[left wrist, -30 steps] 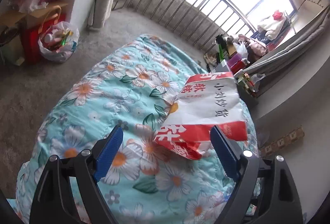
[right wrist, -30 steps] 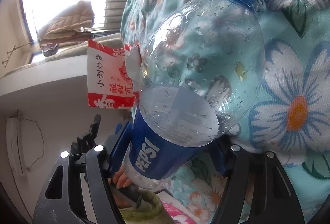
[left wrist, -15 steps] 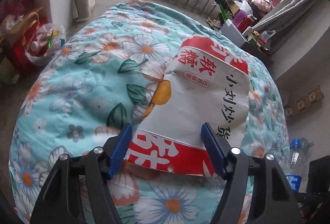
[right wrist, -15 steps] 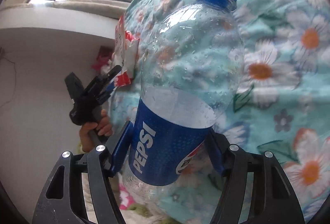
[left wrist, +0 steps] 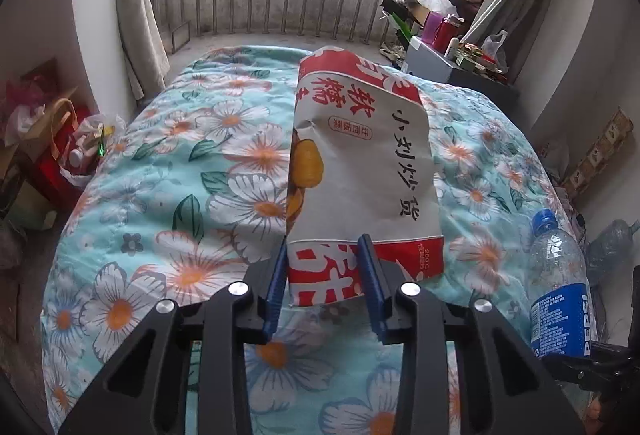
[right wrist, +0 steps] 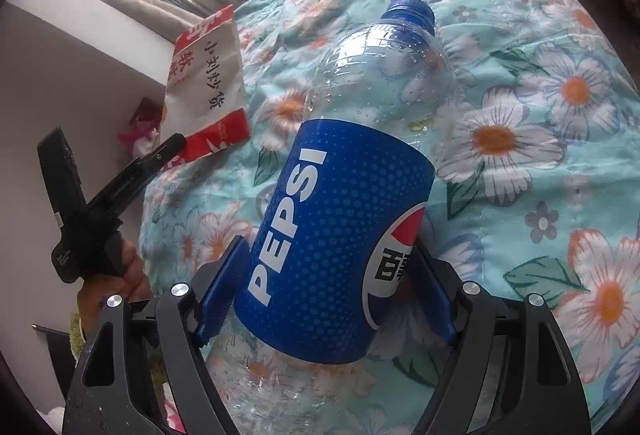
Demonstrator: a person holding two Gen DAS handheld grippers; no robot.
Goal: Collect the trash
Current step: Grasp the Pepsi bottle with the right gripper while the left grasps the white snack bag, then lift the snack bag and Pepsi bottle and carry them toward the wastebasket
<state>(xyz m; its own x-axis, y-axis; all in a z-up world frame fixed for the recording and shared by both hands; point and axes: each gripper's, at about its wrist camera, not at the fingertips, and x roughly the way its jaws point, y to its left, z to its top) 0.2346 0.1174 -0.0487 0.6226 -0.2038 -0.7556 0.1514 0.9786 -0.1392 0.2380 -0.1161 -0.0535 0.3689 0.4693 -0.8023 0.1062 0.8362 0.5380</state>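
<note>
A white and red snack bag (left wrist: 360, 163) rises off the floral quilt (left wrist: 160, 195). Its red bottom end sits between the blue pads of my left gripper (left wrist: 324, 275). Those jaws are closing, creasing the paper between them. From the right wrist view the same bag (right wrist: 208, 75) stands at the tip of the left gripper (right wrist: 172, 147), which a hand (right wrist: 128, 267) holds. My right gripper (right wrist: 328, 291) has a near-empty Pepsi bottle (right wrist: 344, 227) between its pads, which touch the blue label on both sides while the jaws open slightly. That bottle (left wrist: 560, 275) also shows at the right edge of the left wrist view.
A clear plastic bag of rubbish (left wrist: 84, 147) and a red carrier bag (left wrist: 56, 155) stand on the floor left of the bed. A cluttered cabinet (left wrist: 448, 63) stands beyond the bed at the right. A balcony railing (left wrist: 280, 7) runs behind. A big empty jug (left wrist: 612, 247) lies at the right.
The left gripper came forward to the snack bag and its jaws narrowed around the bag's bottom end. The right gripper rolled and rose, still carrying the bottle.
</note>
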